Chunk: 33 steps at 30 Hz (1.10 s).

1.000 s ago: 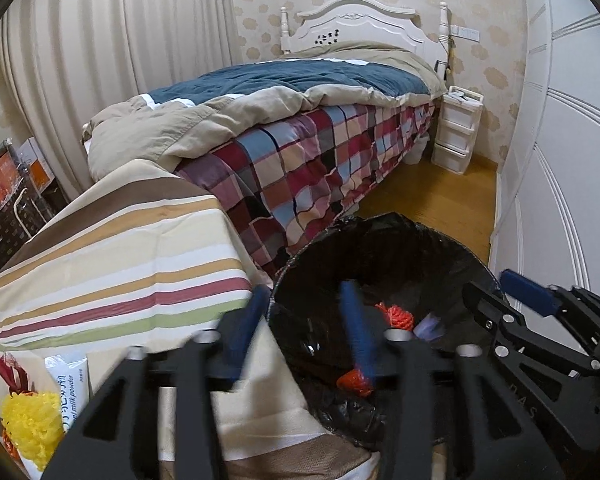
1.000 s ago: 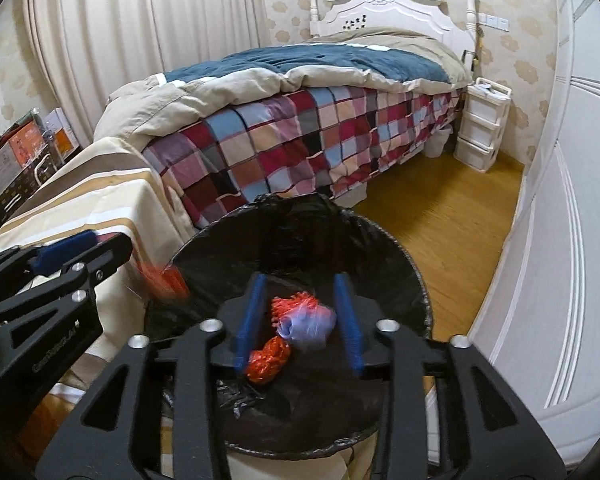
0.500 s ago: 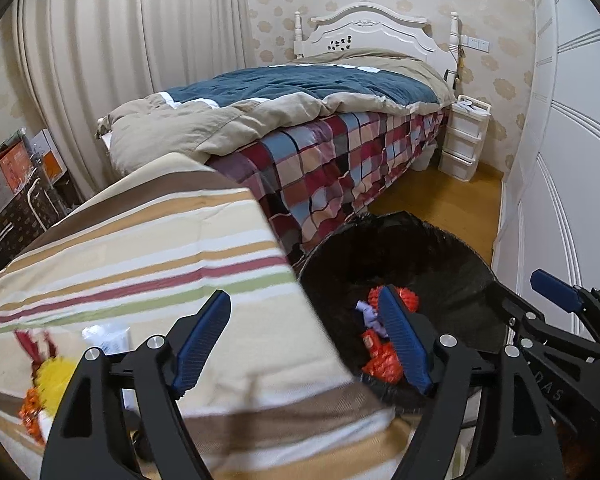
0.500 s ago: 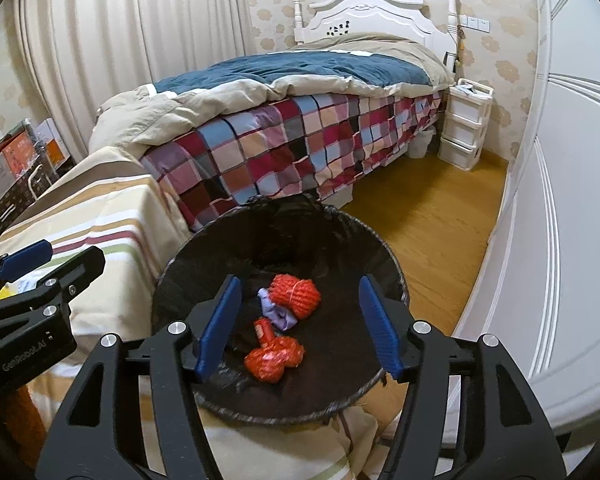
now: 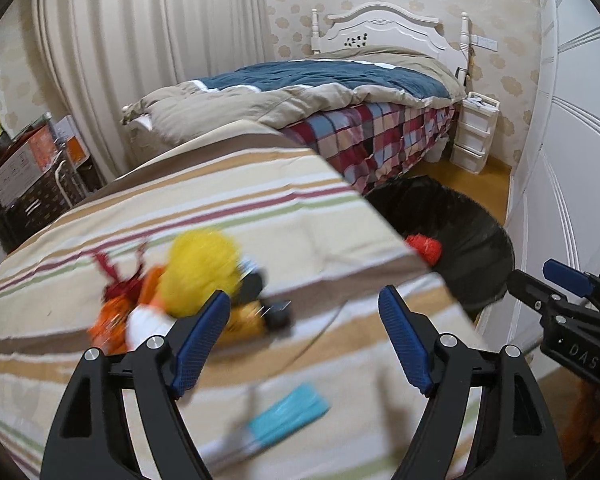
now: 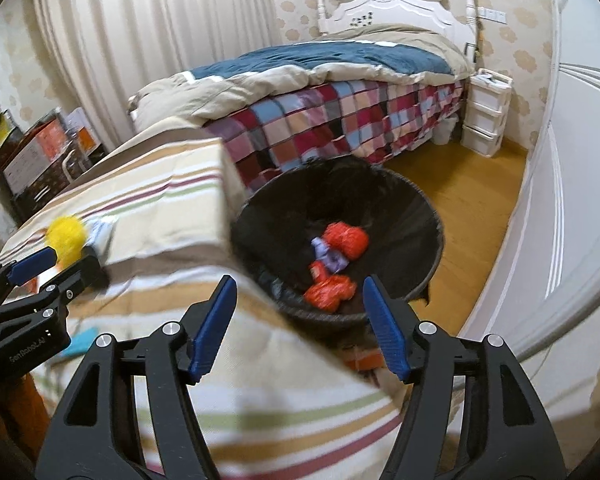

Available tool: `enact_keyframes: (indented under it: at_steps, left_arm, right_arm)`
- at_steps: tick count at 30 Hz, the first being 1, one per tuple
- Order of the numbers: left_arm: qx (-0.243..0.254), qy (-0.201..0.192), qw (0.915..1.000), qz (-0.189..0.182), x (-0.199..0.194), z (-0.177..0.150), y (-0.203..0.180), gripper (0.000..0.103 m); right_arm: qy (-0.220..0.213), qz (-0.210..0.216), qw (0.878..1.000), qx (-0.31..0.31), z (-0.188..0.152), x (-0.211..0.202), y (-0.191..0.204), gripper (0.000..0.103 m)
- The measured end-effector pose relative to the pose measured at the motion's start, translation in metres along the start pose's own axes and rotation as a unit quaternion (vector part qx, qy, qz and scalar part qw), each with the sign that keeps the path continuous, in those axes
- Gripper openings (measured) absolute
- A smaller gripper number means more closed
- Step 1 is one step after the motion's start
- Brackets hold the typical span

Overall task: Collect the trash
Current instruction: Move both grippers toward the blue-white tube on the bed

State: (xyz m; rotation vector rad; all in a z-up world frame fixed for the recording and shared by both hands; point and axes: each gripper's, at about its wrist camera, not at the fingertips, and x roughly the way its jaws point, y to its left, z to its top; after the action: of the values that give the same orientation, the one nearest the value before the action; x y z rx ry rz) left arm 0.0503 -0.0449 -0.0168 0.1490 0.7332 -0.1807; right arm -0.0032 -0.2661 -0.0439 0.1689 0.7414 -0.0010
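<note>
On the striped tablecloth (image 5: 260, 208) lies a blurred heap of trash: a yellow net ball (image 5: 202, 268), orange and red wrappers (image 5: 114, 316) and a small black item (image 5: 278, 314). A teal packet (image 5: 288, 412) lies nearer to me. My left gripper (image 5: 304, 300) hovers open just right of the heap, holding nothing. The black-lined bin (image 6: 400, 200) stands beside the table and holds a red net bundle (image 6: 348, 238), a purple wrapper (image 6: 328, 258) and an orange-red wrapper (image 6: 330, 290). My right gripper (image 6: 299, 286) is over the table's corner by the bin; its jaws are opening, with nothing between them.
A bed with a checked cover (image 6: 340, 120) stands behind the bin. White wardrobe doors (image 6: 572, 200) run along the right, and a white drawer unit (image 6: 486, 108) stands by the headboard. Boxes and a rack (image 5: 32, 172) stand at the far left.
Both grippers opened and dropped red net and wrapper trash into the bin. Both then swung left from above the bin toward the table; the trash heap now lies in front of the left gripper.
</note>
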Motion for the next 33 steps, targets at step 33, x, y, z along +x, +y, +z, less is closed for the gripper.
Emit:
enact_keyframes:
  at_steps: [33]
  left_arm:
    - [-0.020, 0.077, 0.9959, 0.043, -0.010, -0.072, 0.092, 0.077]
  right_arm:
    - [0.083, 0.058, 0.983, -0.153, -0.044, 0.015, 0.141, 0.068]
